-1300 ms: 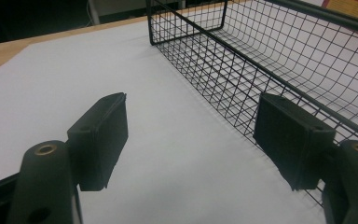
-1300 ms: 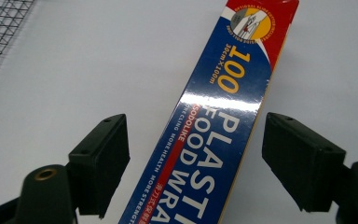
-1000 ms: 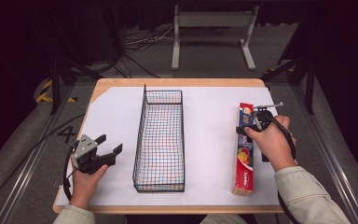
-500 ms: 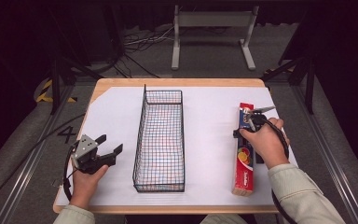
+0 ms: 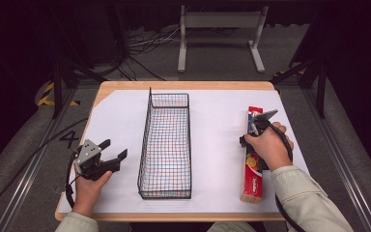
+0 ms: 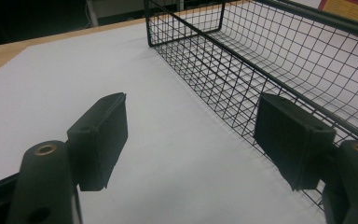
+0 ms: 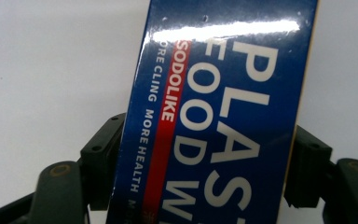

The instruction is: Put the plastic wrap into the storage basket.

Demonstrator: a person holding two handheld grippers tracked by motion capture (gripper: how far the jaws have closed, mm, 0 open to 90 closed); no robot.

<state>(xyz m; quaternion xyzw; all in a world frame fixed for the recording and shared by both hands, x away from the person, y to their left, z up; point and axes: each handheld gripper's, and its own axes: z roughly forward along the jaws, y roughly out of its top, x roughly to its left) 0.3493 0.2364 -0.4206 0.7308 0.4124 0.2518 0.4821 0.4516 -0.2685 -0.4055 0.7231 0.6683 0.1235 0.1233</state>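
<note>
So my right claw (image 7: 200, 163) is sitting straight over the one box of plastic wrap (image 5: 252, 154), jaws either side of it. They've just been closing in, and in the right gripper view the pads look right up against the box's long sides, though I can't tell if they're actually squeezing yet. The box lies flat near the right edge of the table (image 5: 125, 92), long axis running away from me, so I'm grabbing across the narrow width. There's one wire basket (image 5: 166, 145) in the middle, parallel to the box and off to its left. My left claw (image 5: 112, 155) is parked left of the basket, jaws apart and empty, much farther from the box.
</note>
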